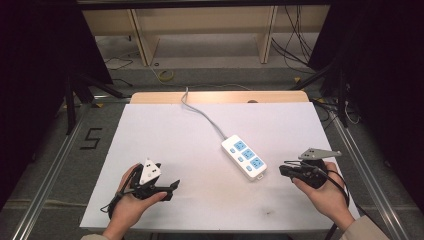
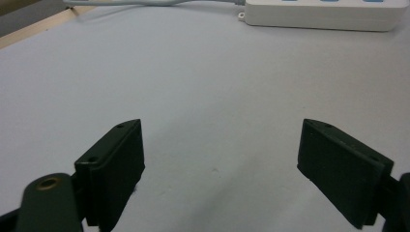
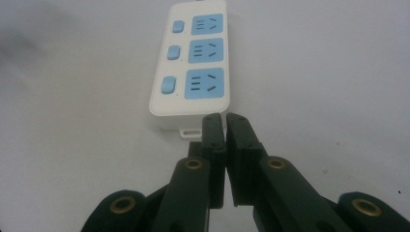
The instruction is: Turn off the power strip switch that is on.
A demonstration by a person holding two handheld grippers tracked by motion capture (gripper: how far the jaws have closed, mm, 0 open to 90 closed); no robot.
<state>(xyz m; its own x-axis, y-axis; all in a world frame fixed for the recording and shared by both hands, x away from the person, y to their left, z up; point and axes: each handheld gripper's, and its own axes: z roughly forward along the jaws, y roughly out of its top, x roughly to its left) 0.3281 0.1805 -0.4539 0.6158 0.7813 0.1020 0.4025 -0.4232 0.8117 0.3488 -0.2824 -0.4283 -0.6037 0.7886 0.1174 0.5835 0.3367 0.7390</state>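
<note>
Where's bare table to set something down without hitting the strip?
Free: the left half of the white table, between the left hand-held gripper and the cable; also the far right corner. Crowded: around the power strip, where the right hand-held gripper sits close.

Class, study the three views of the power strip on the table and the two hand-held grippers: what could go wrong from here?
1. The right gripper, jaws nearly shut with nothing between them, points at the near end of the power strip; a push there might slide or spin the strip rather than work a switch.
2. The strip's cable runs off the table's far edge; dragging the strip may pull it taut.
3. The left gripper, open and well away, cannot yet steady the strip.
</note>
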